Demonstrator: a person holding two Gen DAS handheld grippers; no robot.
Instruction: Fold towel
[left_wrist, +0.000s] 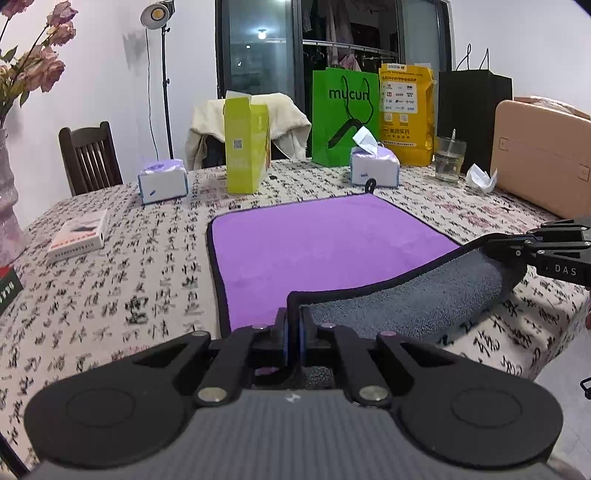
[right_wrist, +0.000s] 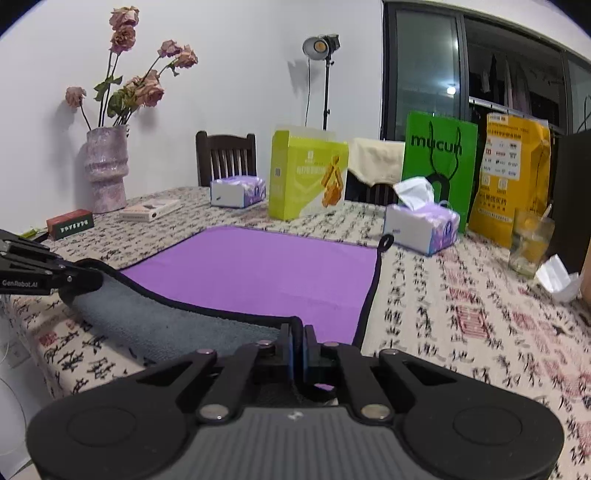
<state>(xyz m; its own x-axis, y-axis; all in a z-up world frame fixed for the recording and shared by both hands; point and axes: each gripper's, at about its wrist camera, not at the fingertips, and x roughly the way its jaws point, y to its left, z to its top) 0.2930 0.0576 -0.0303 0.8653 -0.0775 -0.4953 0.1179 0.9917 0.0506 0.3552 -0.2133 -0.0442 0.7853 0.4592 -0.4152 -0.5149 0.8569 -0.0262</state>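
A purple towel (left_wrist: 314, 247) with a black hem and a grey underside lies on the patterned tablecloth; it also shows in the right wrist view (right_wrist: 266, 273). My left gripper (left_wrist: 294, 321) is shut on the towel's near left corner. My right gripper (right_wrist: 297, 343) is shut on the near right corner. Both corners are lifted, so the near edge curls up and shows the grey underside (left_wrist: 417, 295). The right gripper shows in the left wrist view (left_wrist: 495, 247), and the left gripper in the right wrist view (right_wrist: 88, 277). The far half of the towel lies flat.
Beyond the towel stand two tissue packs (left_wrist: 162, 181) (left_wrist: 375, 168), a yellow-green box (left_wrist: 245, 144), a green bag (left_wrist: 345, 118), a yellow bag (left_wrist: 406, 114), a glass (left_wrist: 448, 157) and a cardboard box (left_wrist: 543, 155). A vase (right_wrist: 105, 168) and small boxes (right_wrist: 149, 209) sit at the left. The table edge (left_wrist: 554, 354) is near right.
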